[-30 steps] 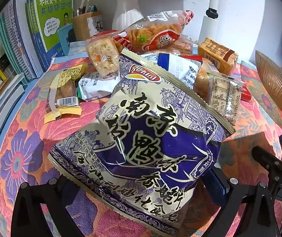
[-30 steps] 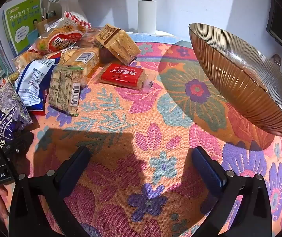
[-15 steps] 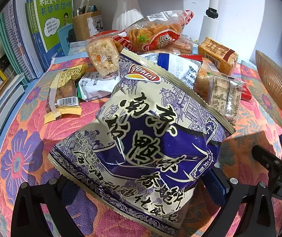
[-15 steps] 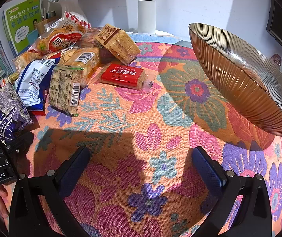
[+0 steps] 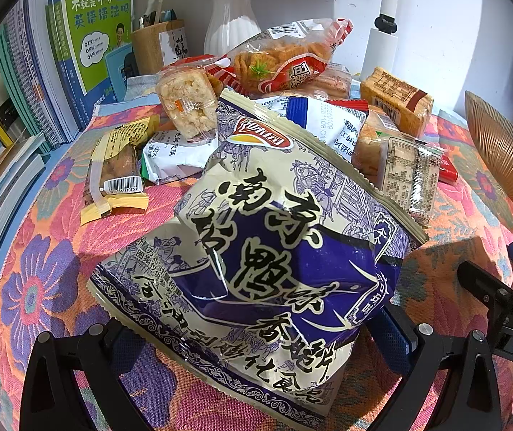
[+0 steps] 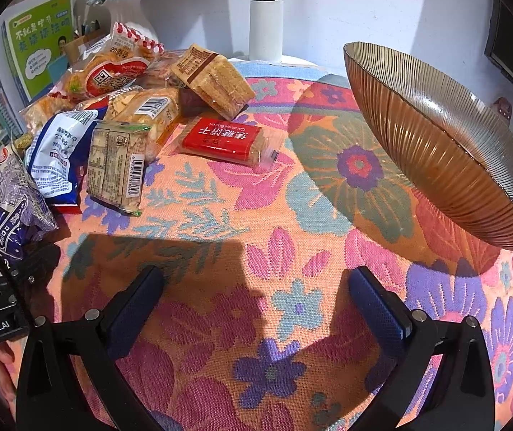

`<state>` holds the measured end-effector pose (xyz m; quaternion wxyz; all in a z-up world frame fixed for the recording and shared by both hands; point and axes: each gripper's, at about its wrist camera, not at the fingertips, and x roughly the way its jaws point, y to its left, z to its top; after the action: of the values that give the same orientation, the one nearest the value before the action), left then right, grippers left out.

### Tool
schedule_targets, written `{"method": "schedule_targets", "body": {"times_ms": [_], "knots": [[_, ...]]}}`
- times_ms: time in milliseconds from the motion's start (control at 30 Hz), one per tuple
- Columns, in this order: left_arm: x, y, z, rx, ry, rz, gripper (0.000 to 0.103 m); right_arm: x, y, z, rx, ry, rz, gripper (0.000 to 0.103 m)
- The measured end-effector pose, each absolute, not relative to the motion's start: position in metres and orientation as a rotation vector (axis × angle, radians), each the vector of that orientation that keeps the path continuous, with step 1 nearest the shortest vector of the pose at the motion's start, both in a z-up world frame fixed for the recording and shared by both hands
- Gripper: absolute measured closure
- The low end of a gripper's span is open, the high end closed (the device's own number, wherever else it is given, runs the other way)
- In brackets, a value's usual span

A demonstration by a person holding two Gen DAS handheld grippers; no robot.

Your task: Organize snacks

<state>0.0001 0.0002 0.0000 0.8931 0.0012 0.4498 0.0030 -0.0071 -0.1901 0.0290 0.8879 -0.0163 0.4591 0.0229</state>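
The purple chip bag [image 5: 274,251] is lying in front of the snack pile [image 5: 292,82], sitting between the left gripper's [image 5: 256,341] spread fingers. The right gripper [image 6: 256,305] is hovering open beside the ribbed bowl [image 6: 443,143].

The big purple-and-cream foil crisp bag [image 5: 274,258] covers the left claw [image 5: 256,337] fingertips (grip unreadable). The ribbed amber glass bowl [image 6: 446,151] runs off the right edge; its base stays out of sight. Small print on the clear-wrapped cracker pack [image 6: 116,165] is illegible.
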Motion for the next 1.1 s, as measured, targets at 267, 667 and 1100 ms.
{"method": "schedule_targets", "body": {"times_ms": [267, 667, 1100], "knots": [[0.0002, 0.0003, -0.0001, 0.003, 0.933, 0.006, 0.000, -0.0068, -0.1883, 0.0289, -0.034, 0.955, 0.048, 0.000], [0.0001, 0.0001, -0.0001, 0.003, 0.933, 0.006, 0.000, -0.0074, -0.1890, 0.0297, -0.032, 0.954, 0.047, 0.000], [0.0001, 0.0002, 0.0000, 0.003, 0.933, 0.006, 0.000, -0.0054, -0.1872, 0.0288, -0.029, 0.953, 0.047, 0.000]]}}
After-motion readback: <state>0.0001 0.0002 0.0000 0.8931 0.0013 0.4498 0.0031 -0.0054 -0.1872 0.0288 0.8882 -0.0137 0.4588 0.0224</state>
